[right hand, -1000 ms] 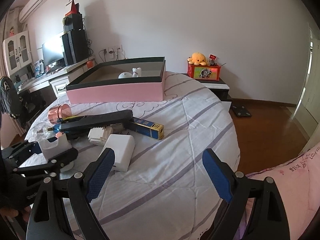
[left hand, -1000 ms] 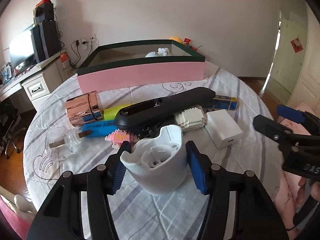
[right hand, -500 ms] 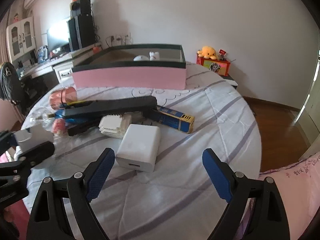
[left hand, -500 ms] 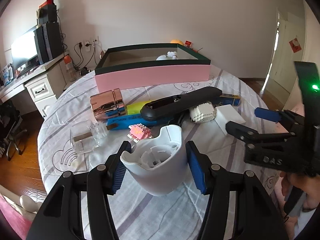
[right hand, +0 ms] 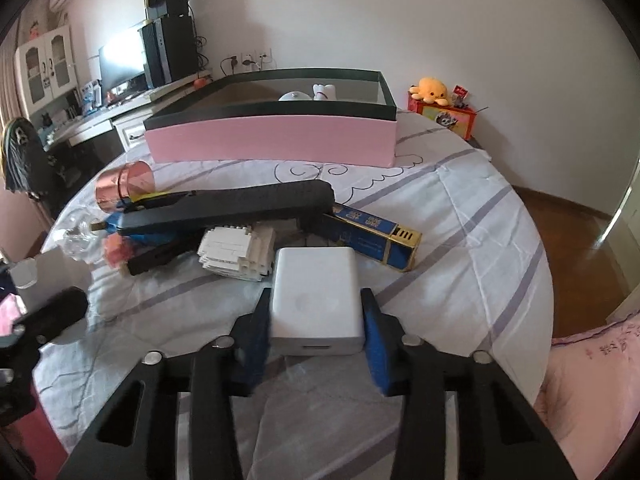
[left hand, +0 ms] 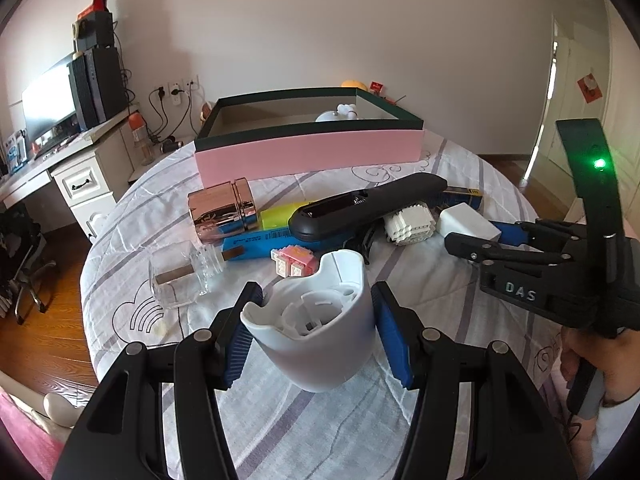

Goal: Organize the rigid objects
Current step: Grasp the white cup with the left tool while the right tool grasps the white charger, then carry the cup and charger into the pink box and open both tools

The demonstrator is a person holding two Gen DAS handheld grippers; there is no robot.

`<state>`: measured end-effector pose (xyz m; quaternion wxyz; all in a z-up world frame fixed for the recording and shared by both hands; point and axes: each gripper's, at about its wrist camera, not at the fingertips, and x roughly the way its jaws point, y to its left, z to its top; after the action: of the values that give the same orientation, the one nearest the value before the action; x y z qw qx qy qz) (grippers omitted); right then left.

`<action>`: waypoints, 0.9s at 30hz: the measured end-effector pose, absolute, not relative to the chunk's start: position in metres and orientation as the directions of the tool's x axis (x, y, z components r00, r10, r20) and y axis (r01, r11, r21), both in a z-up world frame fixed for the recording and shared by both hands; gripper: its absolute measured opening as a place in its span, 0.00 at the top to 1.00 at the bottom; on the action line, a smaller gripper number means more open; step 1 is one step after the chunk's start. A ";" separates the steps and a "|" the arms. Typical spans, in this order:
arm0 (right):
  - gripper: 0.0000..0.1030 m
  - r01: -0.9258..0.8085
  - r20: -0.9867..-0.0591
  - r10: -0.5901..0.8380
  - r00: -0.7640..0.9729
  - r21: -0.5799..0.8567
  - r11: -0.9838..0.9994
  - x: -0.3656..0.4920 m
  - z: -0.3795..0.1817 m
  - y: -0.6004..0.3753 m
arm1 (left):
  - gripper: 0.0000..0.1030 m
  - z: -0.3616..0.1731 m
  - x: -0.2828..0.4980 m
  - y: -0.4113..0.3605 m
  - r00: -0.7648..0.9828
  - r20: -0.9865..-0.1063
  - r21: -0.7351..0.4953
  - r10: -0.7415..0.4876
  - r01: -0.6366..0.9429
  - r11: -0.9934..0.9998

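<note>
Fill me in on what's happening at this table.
A person is tidying loose items on a round table toward the pink box. The left tongs hold a white plastic cup-shaped part. The right tongs are closing around a white charger block, which lies on the tablecloth beside the rest of the clutter.

The round cloth-covered surface point(right hand: 460, 216) is filling the middle of both views. The pink open box with a dark rim point(right hand: 272, 140) is sitting at its far edge, upper centre. Before it, the long black remote-like bar point(right hand: 228, 206) is lying across a heap, with the white brick block point(right hand: 236, 250) just below it. The white rectangular charger point(right hand: 316, 296) is lying nearest, between the pads of the right claw point(right hand: 316, 336), whose jaws are closing. The white plastic cup-shaped holder point(left hand: 316, 332) is sitting low in the left view, within the left claw point(left hand: 312, 336).
</note>
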<state>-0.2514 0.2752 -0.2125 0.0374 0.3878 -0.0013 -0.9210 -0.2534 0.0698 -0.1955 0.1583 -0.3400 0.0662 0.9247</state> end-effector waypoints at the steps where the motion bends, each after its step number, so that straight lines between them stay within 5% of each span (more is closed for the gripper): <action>1: 0.60 0.075 -0.715 -0.078 -0.695 0.035 -0.997 -0.250 -0.211 0.275 | 0.44 -0.194 -0.253 0.070 -0.720 -0.648 0.016 0.249 -0.339 -0.941; 27: 0.60 0.213 -0.576 -0.194 -0.794 0.035 -0.976 -0.284 -0.106 0.272 | 0.44 -0.106 -0.348 0.089 -0.813 -0.531 0.112 0.239 -0.347 -0.931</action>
<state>-0.2841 0.2719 -0.1062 0.1076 0.3022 0.0160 -0.9470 -0.3485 0.0893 -0.1063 0.1548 -0.2638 0.1025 0.9465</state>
